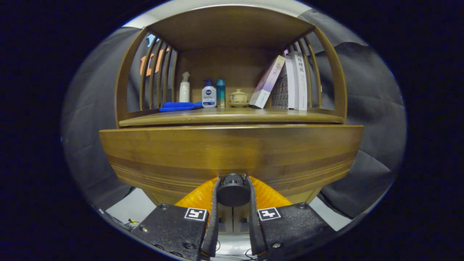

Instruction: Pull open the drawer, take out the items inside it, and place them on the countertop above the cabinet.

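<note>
- The gripper [233, 183] is closed on the round dark knob [233, 191] of the drawer [232, 152]; both fingers press against the knob's sides, one on each flank.
- The knob sits between the fingertips, low on the drawer's wooden front, which spreads wide just ahead of the fingers and above them.
- Whether the drawer has been pulled out at all cannot be told from this angle; its inside is hidden, so the items in it are not visible.
- The countertop [232, 116] lies beyond and above the drawer front, under a wooden shelf canopy with slatted sides.
- At the back of the countertop, left of the fingers' line, stand a white spray bottle [184, 88], a white pump bottle [208, 94] with a blue cap, and a slim teal bottle [220, 92].
- A folded blue cloth [179, 106] lies in front of the spray bottle, reaching toward the pump bottle.
- Almost straight beyond the fingers sits a small lidded ceramic cup [238, 97] on a saucer.
- Right of it, a book [267, 82] leans against several upright books [295, 81].
</note>
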### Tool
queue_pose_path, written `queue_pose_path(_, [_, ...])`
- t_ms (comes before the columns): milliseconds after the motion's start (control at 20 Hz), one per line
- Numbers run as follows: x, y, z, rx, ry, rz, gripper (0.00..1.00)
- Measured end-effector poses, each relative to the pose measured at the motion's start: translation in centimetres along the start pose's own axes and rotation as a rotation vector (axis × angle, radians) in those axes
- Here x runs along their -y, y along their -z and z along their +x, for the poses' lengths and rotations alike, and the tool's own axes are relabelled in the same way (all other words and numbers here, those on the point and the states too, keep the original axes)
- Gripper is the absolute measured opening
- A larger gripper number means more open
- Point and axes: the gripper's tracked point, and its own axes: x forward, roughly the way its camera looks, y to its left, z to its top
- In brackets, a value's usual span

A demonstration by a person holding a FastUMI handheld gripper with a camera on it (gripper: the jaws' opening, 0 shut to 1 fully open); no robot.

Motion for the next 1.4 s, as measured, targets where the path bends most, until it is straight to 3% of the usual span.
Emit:
queue_pose_path(500, [0.7,2.0,-5.8,0.015,-0.01,-0.013,0.38])
queue_pose_path(1400, [0.5,2.9,-7.2,0.007,-0.052,0.004,0.38])
